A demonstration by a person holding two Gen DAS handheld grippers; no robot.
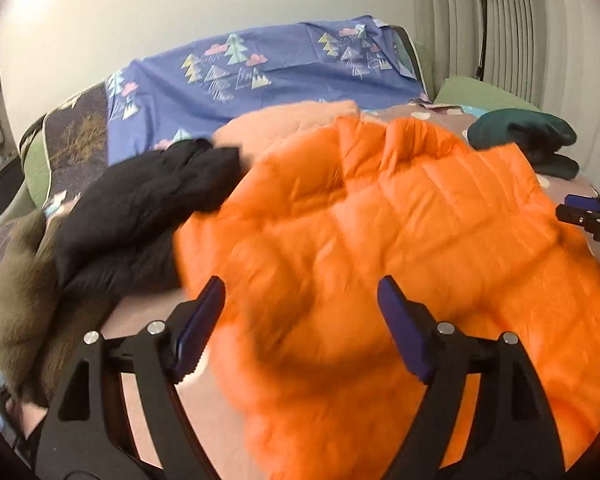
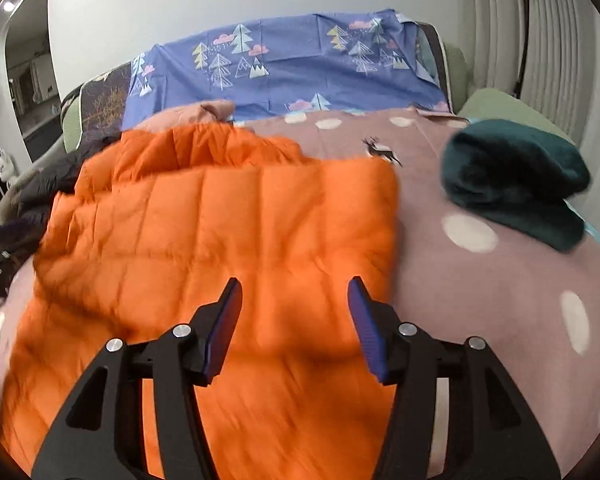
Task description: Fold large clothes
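On the bed, covered by a pink spotted sheet, an orange quilted jacket lies spread. Left of the jacket sits a black garment; right of it, a dark green folded garment. Above the jacket, the left hand-held gripper and right hand-held gripper both hover with fingers apart, holding nothing.

Perhaps "DA" on right gripper
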